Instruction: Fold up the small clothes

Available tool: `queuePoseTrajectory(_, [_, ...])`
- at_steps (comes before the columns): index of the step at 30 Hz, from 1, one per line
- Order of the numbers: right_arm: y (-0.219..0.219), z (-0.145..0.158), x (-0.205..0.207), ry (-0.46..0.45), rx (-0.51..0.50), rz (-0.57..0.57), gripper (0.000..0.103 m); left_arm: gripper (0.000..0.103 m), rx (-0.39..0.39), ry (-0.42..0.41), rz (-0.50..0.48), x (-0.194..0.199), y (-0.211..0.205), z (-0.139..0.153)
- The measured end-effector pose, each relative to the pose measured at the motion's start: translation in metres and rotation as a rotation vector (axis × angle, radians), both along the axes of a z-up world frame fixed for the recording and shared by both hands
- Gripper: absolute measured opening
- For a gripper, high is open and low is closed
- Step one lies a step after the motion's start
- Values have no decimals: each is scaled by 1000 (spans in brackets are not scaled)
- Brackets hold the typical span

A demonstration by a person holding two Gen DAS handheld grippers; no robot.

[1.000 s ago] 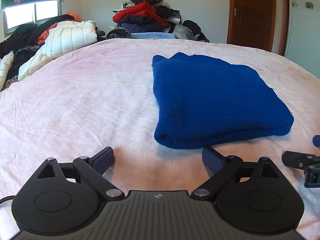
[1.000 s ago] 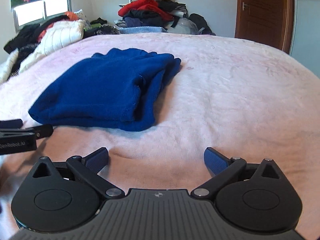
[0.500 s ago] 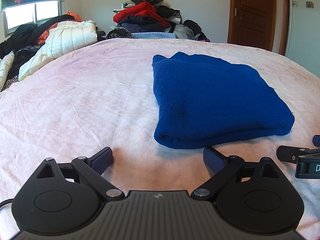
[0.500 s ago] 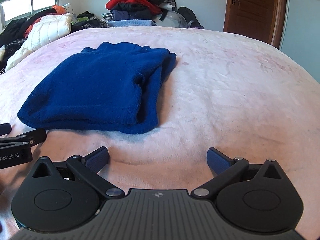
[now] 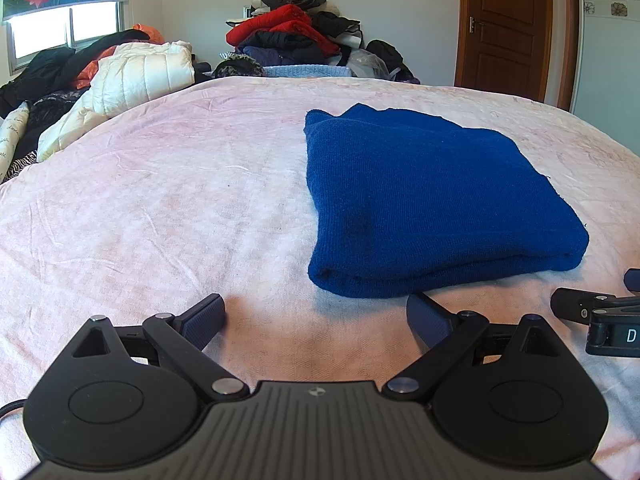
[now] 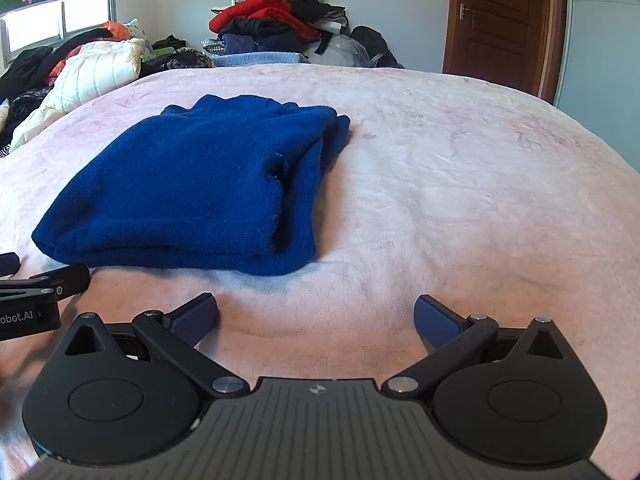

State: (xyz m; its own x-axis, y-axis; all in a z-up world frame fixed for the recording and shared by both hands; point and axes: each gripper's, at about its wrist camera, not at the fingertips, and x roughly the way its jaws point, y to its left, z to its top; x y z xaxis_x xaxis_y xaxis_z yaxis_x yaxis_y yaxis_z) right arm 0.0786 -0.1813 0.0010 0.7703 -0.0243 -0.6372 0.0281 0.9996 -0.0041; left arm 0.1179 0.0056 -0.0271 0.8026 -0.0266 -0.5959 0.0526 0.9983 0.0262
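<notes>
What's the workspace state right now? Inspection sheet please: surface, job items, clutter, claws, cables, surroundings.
Surface: pink bedspread, lightly creased.
Job's things: blue sweater folded, lying flat on the bedspread.
Clutter: nothing seen on the bedspread near the sweater.
Claws: left claw open, empty, just short of the sweater's near edge; right claw open, empty.
Cables: black cable at the left claw's body.
Surroundings: clothes pile at the far wall, white quilted jacket, window, closed wooden door.
</notes>
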Motion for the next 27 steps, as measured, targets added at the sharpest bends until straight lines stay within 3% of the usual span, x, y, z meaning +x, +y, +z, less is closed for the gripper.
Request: queuePoseTrajectory(27, [-5, -2, -9, -44, -6, -5, 103, 103, 3, 24, 1, 6, -2, 0])
